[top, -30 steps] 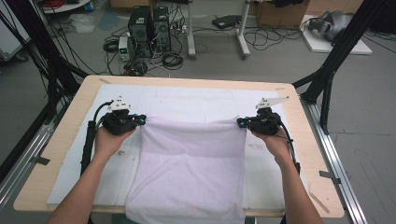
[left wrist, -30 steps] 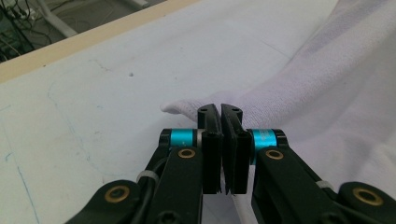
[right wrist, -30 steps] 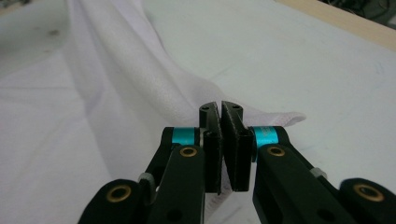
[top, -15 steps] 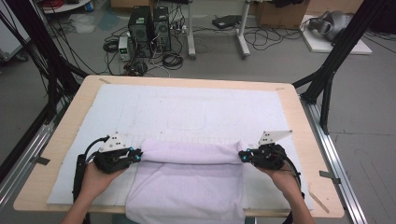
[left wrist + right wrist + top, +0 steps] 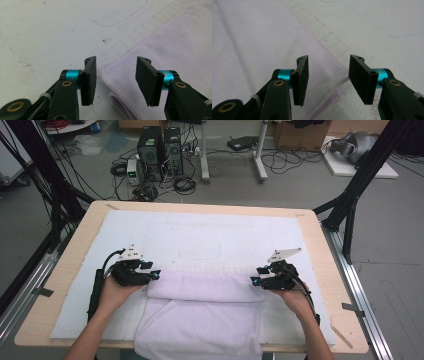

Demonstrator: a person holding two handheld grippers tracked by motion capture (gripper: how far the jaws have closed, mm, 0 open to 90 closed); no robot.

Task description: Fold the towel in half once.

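Note:
A pale lilac towel [image 5: 200,315] lies on the white mat [image 5: 210,232], its far part folded back toward the person and its near end hanging over the table's front edge. My left gripper [image 5: 156,274] rests at the fold's left corner and my right gripper [image 5: 254,281] at its right corner. Both pairs of jaws have just been opening. In the left gripper view the gripper [image 5: 116,80] stands open over the towel's hemmed corner [image 5: 175,45], its pads clear of the cloth. The right gripper [image 5: 328,80] is also open above the towel's edge [image 5: 257,42].
The mat covers most of the wooden table [image 5: 67,265], with drawn outlines and a grid on it. Metal rails [image 5: 365,300] run along both sides, and black frame legs [image 5: 350,205] stand at the far corners. Computers and cables [image 5: 160,150] sit on the floor beyond.
Both hands drew the towel's far edge toward the person and down, folding it over. The jaws, shut on the cloth before, now stand open and have let it go.

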